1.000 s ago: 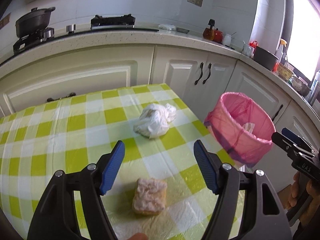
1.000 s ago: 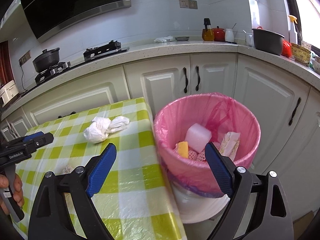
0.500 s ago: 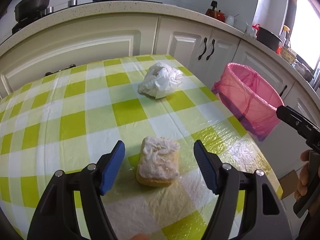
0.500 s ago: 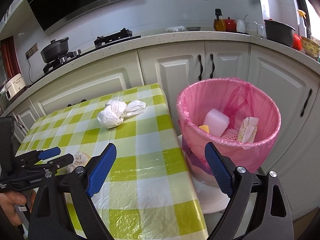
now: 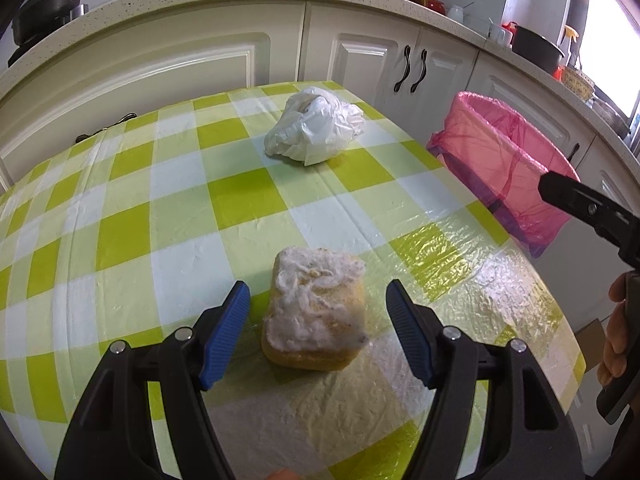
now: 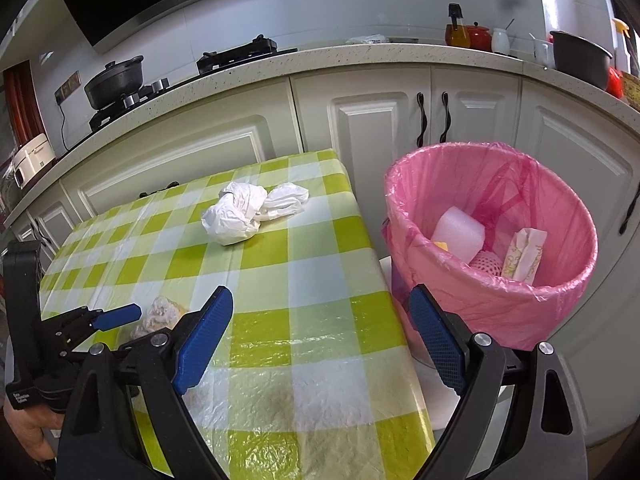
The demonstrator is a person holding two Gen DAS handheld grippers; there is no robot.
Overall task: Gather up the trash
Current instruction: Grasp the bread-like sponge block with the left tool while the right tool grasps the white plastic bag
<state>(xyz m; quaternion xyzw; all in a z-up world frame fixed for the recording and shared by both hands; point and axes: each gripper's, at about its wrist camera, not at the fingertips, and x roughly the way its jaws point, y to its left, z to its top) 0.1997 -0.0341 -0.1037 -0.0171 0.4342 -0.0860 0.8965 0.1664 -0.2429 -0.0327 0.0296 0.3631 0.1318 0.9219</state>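
A worn yellow sponge with a whitish fuzzy top (image 5: 316, 316) lies on the green-checked table (image 5: 160, 216). My left gripper (image 5: 318, 310) is open, its blue fingers on either side of the sponge, not touching it. The sponge also shows in the right wrist view (image 6: 162, 312). A crumpled white plastic bag (image 5: 314, 132) lies farther back; it also shows in the right wrist view (image 6: 250, 212). A bin with a pink liner (image 6: 492, 240) stands right of the table and holds several pieces of trash. My right gripper (image 6: 320, 320) is open and empty over the table's right edge.
White kitchen cabinets (image 6: 360, 120) and a countertop run behind the table and bin. A stove with a black pot (image 6: 116, 80) is at the back left. Jars and a dark pot (image 6: 580, 60) stand on the counter at the right.
My left gripper has moved forward and down, so the sponge now lies between its open fingers. My right gripper has drawn back and left from the bin towards the table edge.
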